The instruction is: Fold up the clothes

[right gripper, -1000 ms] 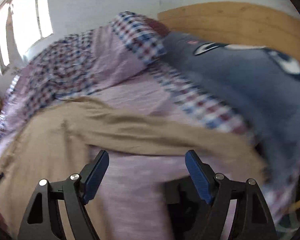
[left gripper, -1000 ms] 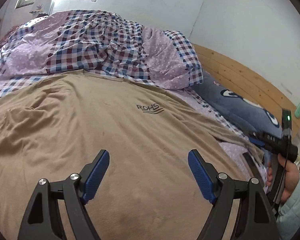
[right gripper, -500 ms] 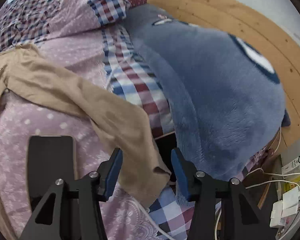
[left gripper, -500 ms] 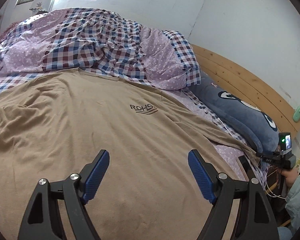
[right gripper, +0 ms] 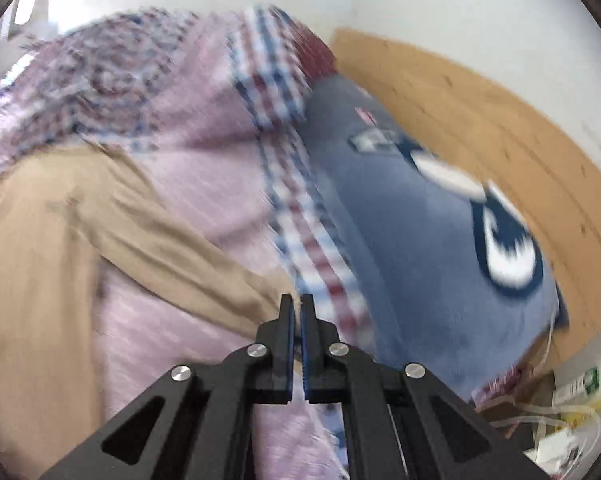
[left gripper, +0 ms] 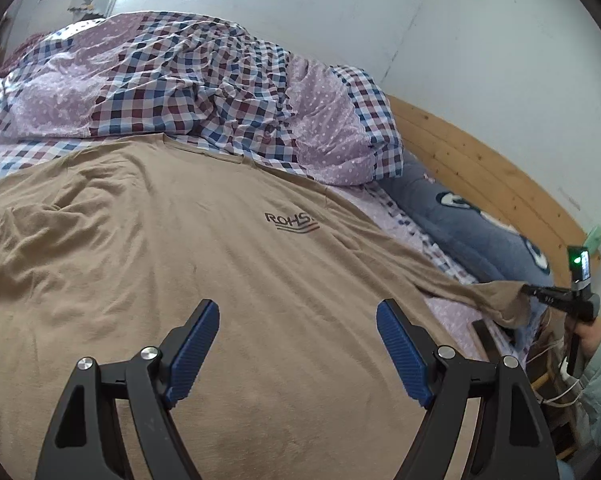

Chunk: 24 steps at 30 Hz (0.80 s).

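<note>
A tan long-sleeved shirt point(left gripper: 188, 264) with a dark chest logo lies spread flat over the bed. My left gripper point(left gripper: 298, 316) hovers open just above its lower middle, nothing between the blue pads. The shirt's right sleeve point(left gripper: 452, 284) stretches out to the right. Its cuff point(left gripper: 504, 300) hangs lifted off the bed, pinched by my right gripper point(left gripper: 526, 290). In the blurred right wrist view the right gripper point(right gripper: 296, 304) is shut on the end of that tan sleeve point(right gripper: 188, 264), which runs away to the left.
A crumpled checked and lilac duvet point(left gripper: 204, 92) is heaped behind the shirt. A blue plush pillow point(right gripper: 428, 232) lies along the wooden headboard point(left gripper: 492, 184). A dark phone point(left gripper: 486, 340) lies at the bed's right edge, with cables and a person's hand point(left gripper: 590, 334) beyond.
The right gripper closed on the sleeve cuff and lifted it off the bed. The left gripper stayed open over the shirt's middle.
</note>
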Available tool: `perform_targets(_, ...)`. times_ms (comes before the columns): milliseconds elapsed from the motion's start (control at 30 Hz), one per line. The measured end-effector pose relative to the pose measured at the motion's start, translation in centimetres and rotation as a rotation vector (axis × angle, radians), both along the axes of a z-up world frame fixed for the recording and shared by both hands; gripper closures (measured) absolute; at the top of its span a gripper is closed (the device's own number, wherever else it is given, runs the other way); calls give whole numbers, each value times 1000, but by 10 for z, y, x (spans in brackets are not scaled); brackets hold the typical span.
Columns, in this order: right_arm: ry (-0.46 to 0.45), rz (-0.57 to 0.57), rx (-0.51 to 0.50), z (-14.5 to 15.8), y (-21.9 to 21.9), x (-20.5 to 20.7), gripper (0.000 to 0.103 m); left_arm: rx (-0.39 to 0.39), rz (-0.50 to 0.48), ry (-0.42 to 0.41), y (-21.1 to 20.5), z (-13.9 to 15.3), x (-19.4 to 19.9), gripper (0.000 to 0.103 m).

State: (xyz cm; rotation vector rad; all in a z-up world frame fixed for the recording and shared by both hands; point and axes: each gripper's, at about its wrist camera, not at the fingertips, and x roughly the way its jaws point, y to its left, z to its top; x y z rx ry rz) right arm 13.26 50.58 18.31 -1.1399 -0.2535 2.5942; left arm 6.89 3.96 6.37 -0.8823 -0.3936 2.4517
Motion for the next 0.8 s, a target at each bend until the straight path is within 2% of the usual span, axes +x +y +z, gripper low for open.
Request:
perform_targets(100,37,109,-6,34,-52,-19,102,44,-11,-15,-8,3,-4,19)
perform_targets(200,70,236,-19,67,-117,-38,102,119,-41,-44,-18,8,-8,19)
perform_targets(433,83,465,41,96,-268,-84,102,212,-65,-41,-46,22,-10,19)
perform_targets(567,75,573,93,87,-342,-110,102,248,-50,-43,-72,23,-17,19)
perform_targets(800,-54,824,155,34,-458,-142,102,253,-18,-65,-120,17,-39,19)
